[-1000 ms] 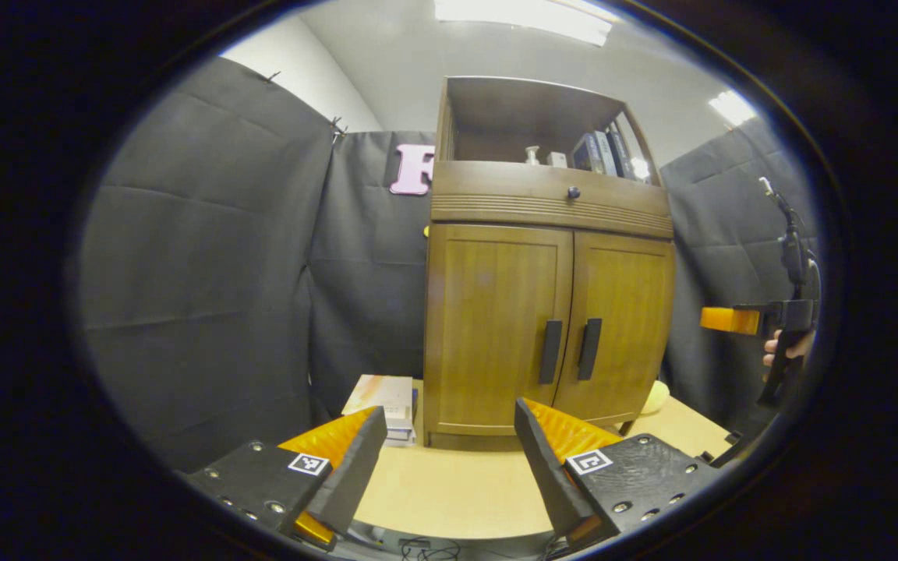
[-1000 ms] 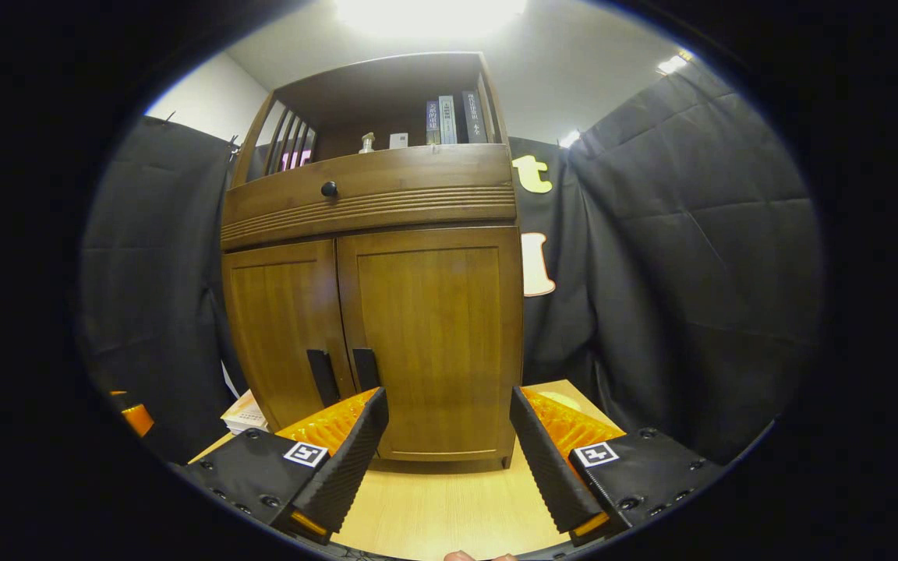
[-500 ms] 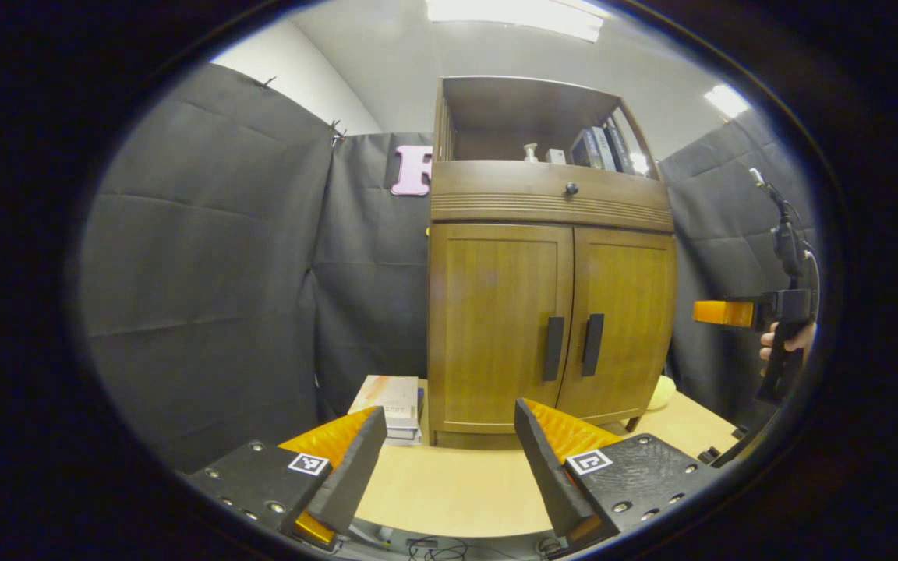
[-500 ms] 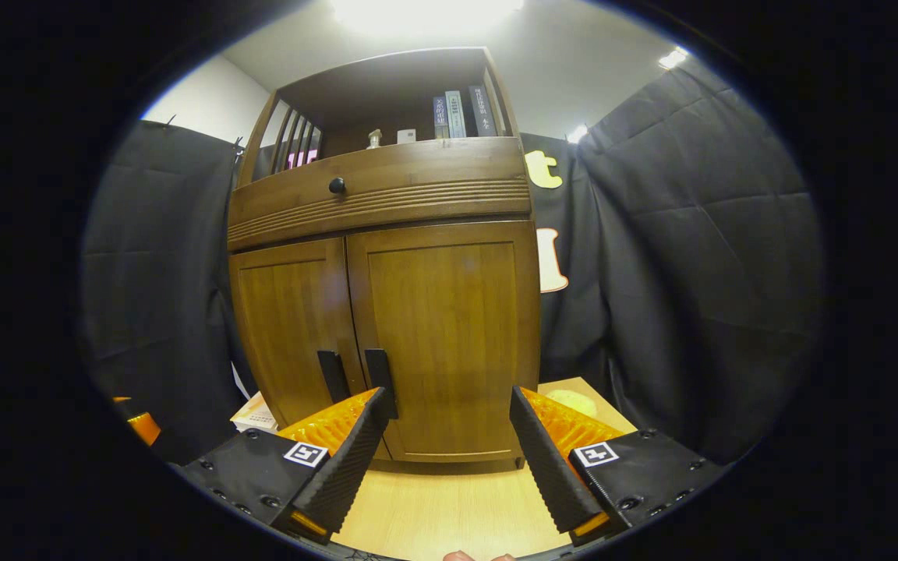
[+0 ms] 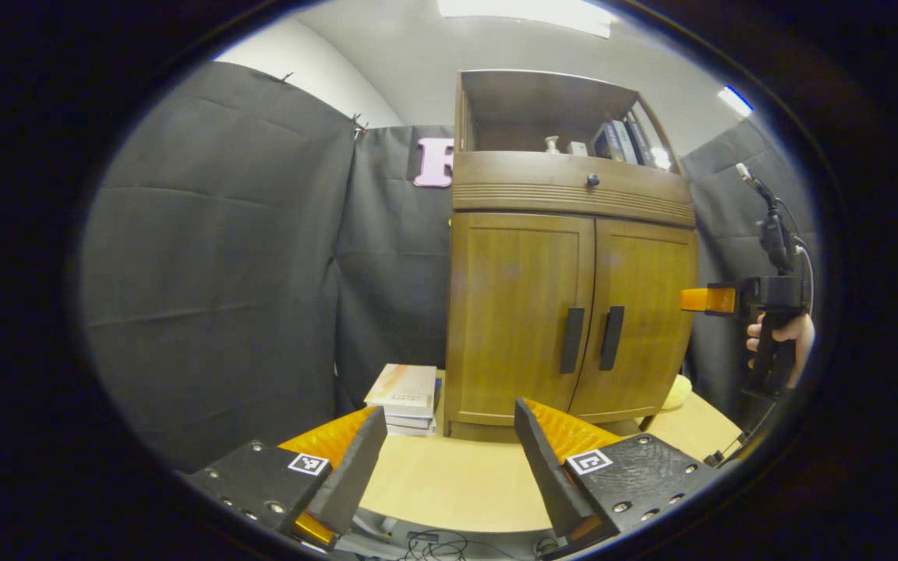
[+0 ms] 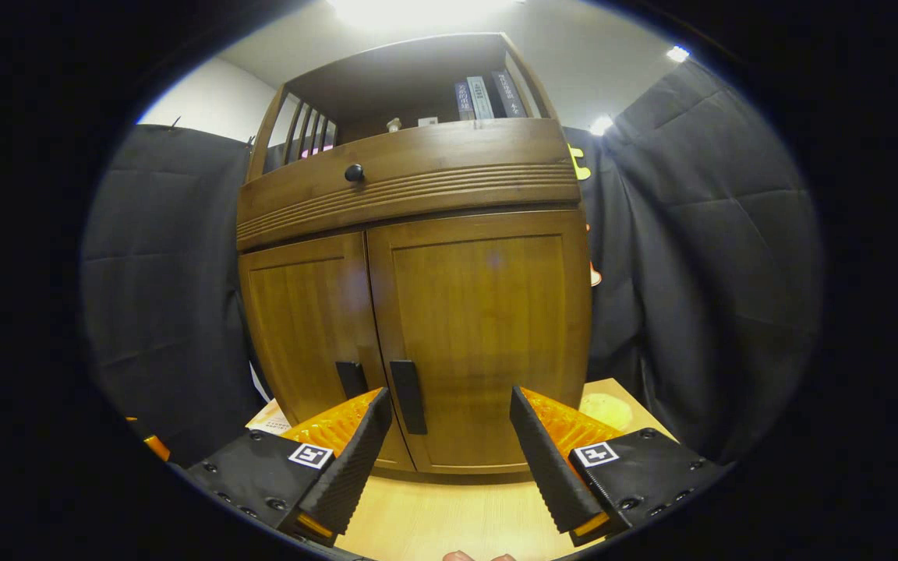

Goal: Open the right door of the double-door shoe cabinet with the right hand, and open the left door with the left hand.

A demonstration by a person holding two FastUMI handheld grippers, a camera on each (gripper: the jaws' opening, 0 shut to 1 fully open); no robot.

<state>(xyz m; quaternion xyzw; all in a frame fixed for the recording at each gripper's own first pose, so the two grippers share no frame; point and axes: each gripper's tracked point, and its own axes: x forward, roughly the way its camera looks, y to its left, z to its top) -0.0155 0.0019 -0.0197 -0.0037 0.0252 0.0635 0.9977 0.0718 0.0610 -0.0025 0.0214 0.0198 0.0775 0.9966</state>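
The shoe cabinet (image 5: 570,288) stands on the table (image 5: 449,491), backed against the black cloth wall. Its left door (image 5: 515,315) and right door (image 5: 636,319) are both closed. Two dark upright handles sit side by side at the seam, the left handle (image 5: 572,340) and the right handle (image 5: 612,337).

In the left gripper view, the left tongs (image 5: 449,456) hang well back from the cabinet with their fingers wide apart and nothing between them. A stack of books (image 5: 406,397) lies on the table just beside the cabinet's left side. At the right edge of that view a hand (image 5: 780,331) holds the right tongs (image 5: 708,300) near the cabinet's right side, pointing toward it; from this angle their opening cannot be judged.

In the right gripper view, the right tongs (image 6: 449,452) are spread apart and empty, close in front of the right door (image 6: 488,335). The right handle (image 6: 408,396) shows just beside the left finger (image 6: 344,467), not between the two. Above the doors runs a drawer front with a round knob (image 6: 353,172), and books (image 6: 484,96) stand on the open shelf on top.
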